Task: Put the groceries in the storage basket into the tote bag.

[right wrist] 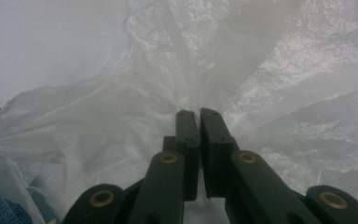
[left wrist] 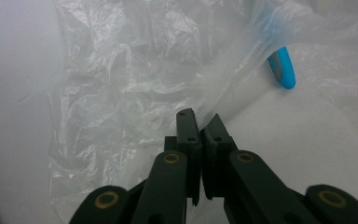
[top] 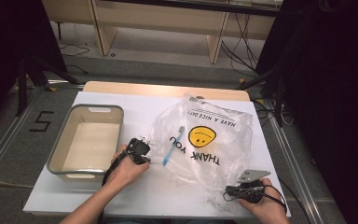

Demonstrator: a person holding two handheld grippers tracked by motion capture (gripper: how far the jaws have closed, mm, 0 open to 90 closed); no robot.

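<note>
grey tub (top: 89,110) (pale inside), white table (top: 135,105)

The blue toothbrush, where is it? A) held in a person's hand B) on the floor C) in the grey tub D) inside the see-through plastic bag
D: in the high view the blue toothbrush lies under the clear film of the plastic bag, apart from the grey tub.

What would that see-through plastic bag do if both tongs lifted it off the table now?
The plastic bag would probably sag and fold, since its film lies crumpled and wrinkled. It looks very light. The left tongs and right tongs are each shut on a pinch of film, which might slip. The blue toothbrush inside would likely slide toward the lowest point.
</note>
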